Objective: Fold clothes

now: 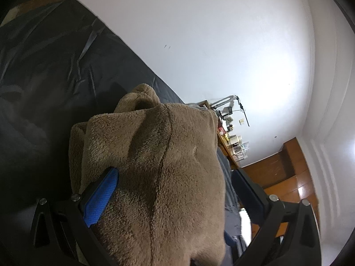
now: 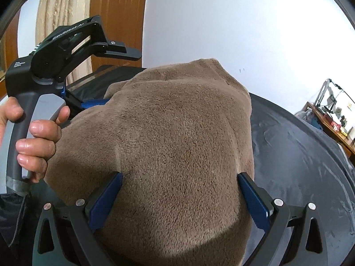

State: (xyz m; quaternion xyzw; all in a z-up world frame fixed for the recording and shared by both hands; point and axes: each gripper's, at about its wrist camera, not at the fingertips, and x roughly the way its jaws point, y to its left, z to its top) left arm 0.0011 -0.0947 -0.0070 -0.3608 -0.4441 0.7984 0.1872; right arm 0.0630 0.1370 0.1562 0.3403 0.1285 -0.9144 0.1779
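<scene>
My left tongs (image 1: 175,190) and right tongs (image 2: 179,197) gape apart. Brown fleece (image 2: 173,137) bunches between both, above the dark bed (image 2: 299,166).

Domestic bedroom. Evidence: bed under dark sheet (image 2: 299,155); white wall (image 1: 199,44); cream curtain (image 2: 60,11); wooden door (image 2: 117,17); wooden floor (image 1: 288,177); cluttered wooden desk (image 2: 332,124).

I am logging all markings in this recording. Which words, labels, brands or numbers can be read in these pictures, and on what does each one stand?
"GenRobot.AI": white letters on the black plastic body of the left gripper, seen in the right wrist view.
Small white label lower on that same black body: too small to read.
Brown fleece garment: no text.
Items on the distant wooden desk: too small to read.
</scene>
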